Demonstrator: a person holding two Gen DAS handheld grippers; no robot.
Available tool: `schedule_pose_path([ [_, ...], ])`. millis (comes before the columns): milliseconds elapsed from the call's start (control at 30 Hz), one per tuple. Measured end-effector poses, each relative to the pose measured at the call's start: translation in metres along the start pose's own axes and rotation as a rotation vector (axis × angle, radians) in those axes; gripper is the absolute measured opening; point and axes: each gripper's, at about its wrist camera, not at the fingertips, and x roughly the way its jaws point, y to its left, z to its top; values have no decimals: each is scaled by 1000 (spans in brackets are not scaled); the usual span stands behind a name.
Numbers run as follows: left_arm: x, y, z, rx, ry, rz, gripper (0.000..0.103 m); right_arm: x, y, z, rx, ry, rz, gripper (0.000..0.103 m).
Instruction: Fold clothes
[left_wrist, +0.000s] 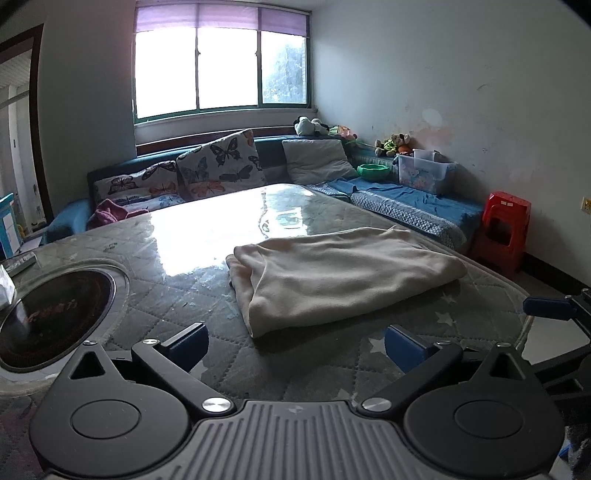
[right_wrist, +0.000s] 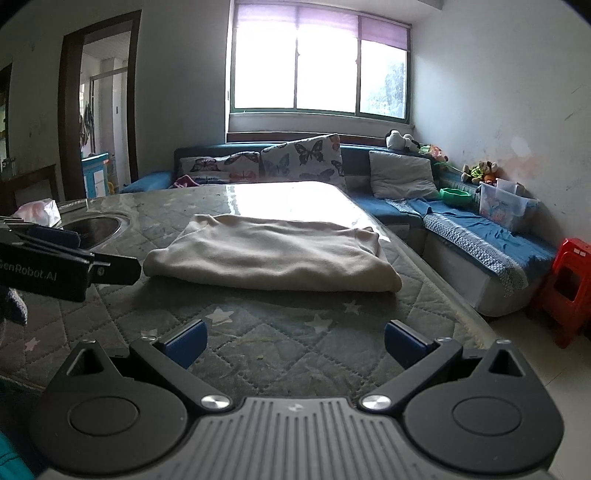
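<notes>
While folded, beige garment (left_wrist: 340, 273) ahead of both spread jaws, untouched.

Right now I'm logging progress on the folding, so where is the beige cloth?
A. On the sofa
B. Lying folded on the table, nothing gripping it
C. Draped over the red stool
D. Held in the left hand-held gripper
B: the beige cloth lies folded on the table; both the left hand-held gripper and the right hand-held gripper are open, short of it.

The setting was a home living room: a blue corner sofa (right_wrist: 461, 221) with butterfly cushions (right_wrist: 303, 157) stood under a window (right_wrist: 317, 70), with plush toys (right_wrist: 480, 170), a plastic storage box (right_wrist: 506, 208) and a red stool (right_wrist: 565, 291) alongside.
</notes>
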Motion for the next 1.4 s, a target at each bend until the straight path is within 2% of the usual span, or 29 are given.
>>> schedule_pose_path([
  [733, -10, -9, -9, 11, 15, 51, 103, -6, 4, -1, -3, -20, 20, 103],
  [1400, -1, -1, -10, 8, 44, 36, 103, 2, 11, 4, -8, 19, 25, 103],
])
